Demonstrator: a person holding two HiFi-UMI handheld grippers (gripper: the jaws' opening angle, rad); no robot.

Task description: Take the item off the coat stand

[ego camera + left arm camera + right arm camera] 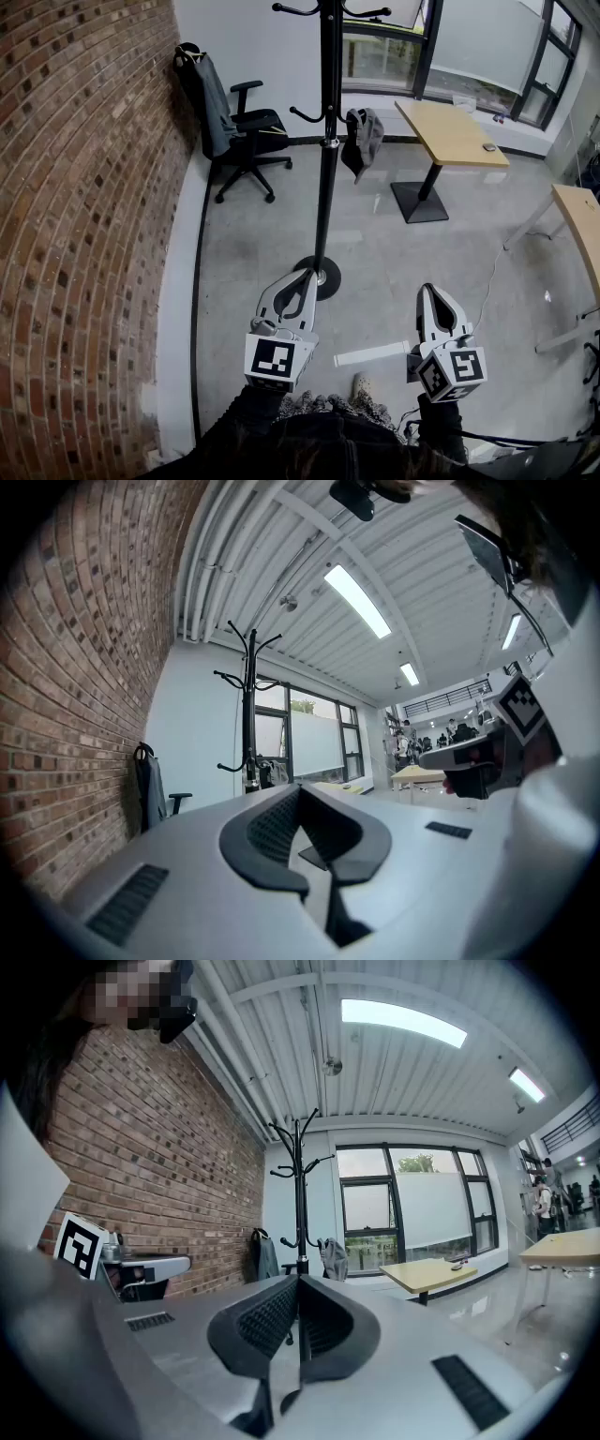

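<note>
Both pairs of jaws are sitting clenched on nothing. The left gripper (306, 274) and right gripper (429, 289) are pointing forward side by side, well short of the coat stand (325, 187), where a grey cap (361, 141) is hanging from a lower hook.

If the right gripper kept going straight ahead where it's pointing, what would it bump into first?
Probably the coat stand: the shut right gripper lines up with its pole. The grey item hangs just beside that line. Depth is hard to judge.
</note>
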